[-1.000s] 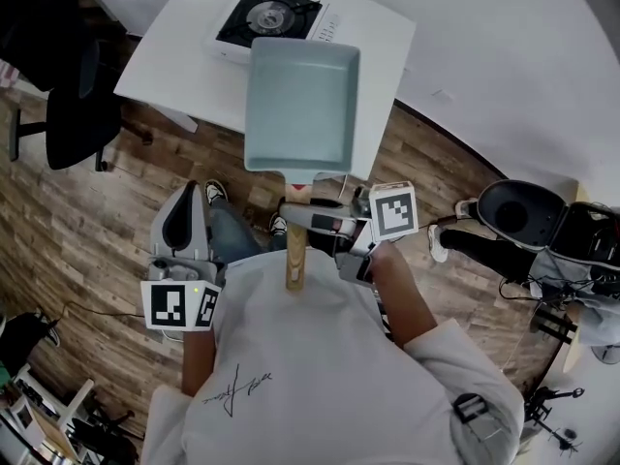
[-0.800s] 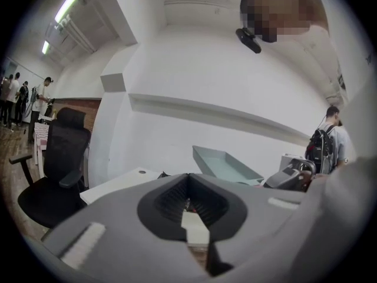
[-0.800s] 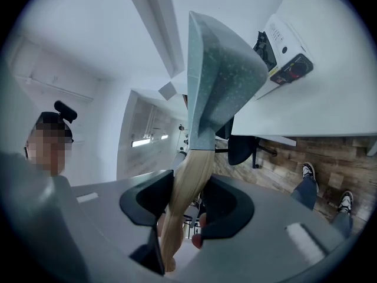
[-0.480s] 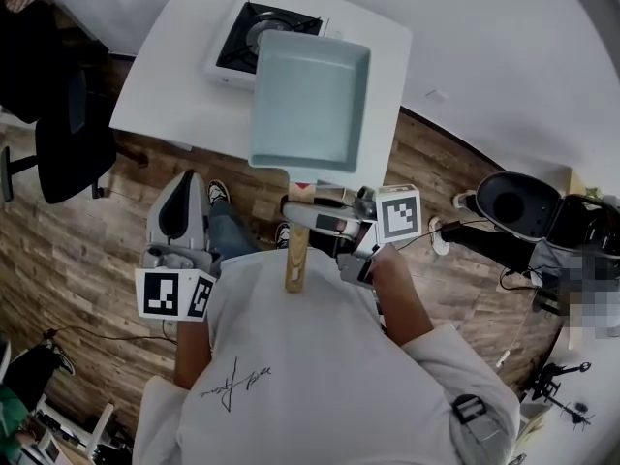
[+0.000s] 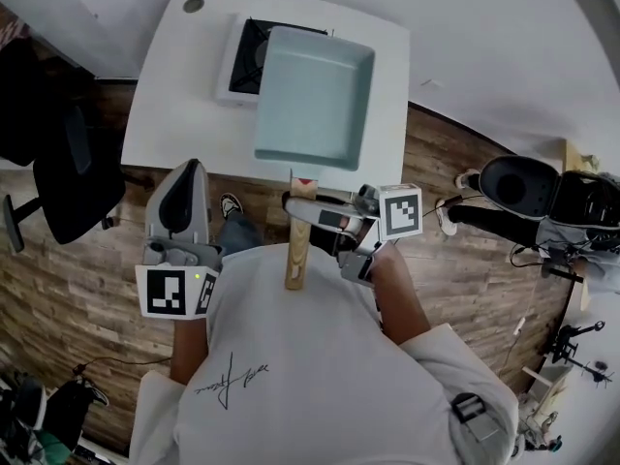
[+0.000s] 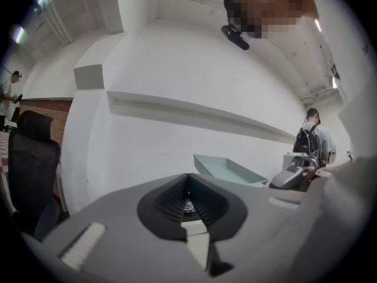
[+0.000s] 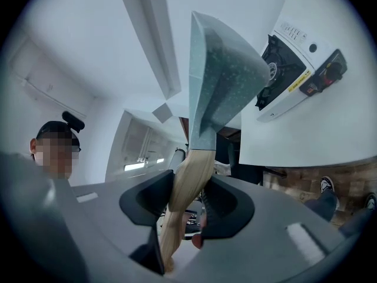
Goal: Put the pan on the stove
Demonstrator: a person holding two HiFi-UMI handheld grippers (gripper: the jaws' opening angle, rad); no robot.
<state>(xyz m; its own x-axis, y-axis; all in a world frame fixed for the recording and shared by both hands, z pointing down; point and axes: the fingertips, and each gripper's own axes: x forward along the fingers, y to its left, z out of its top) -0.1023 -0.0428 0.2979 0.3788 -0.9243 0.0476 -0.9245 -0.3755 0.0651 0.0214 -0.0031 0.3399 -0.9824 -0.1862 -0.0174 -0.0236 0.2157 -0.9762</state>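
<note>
A pale teal rectangular pan (image 5: 312, 97) hangs level above the white table (image 5: 165, 114), covering the right part of the black-and-white stove (image 5: 244, 56). My right gripper (image 5: 312, 211) is shut on the pan's wooden handle (image 5: 298, 250). In the right gripper view the handle (image 7: 187, 175) runs between the jaws of the right gripper (image 7: 188, 196), with the pan (image 7: 218, 69) beyond and the stove (image 7: 294, 58) to its right. My left gripper (image 5: 181, 201) is shut and empty, at the table's near edge, left of the pan. The left gripper (image 6: 189, 208) sees the pan (image 6: 227, 170) from the side.
A black office chair (image 5: 68, 177) stands left of the table on the wood floor. A black round seat (image 5: 518, 201) and cables lie to the right. A person with a backpack (image 6: 307, 137) stands in the distance. A small round hole (image 5: 194, 5) marks the table's far left corner.
Both grippers and the pan have moved forward toward the table. The pan now covers more of the stove than before. The right grip on the handle is unchanged.
</note>
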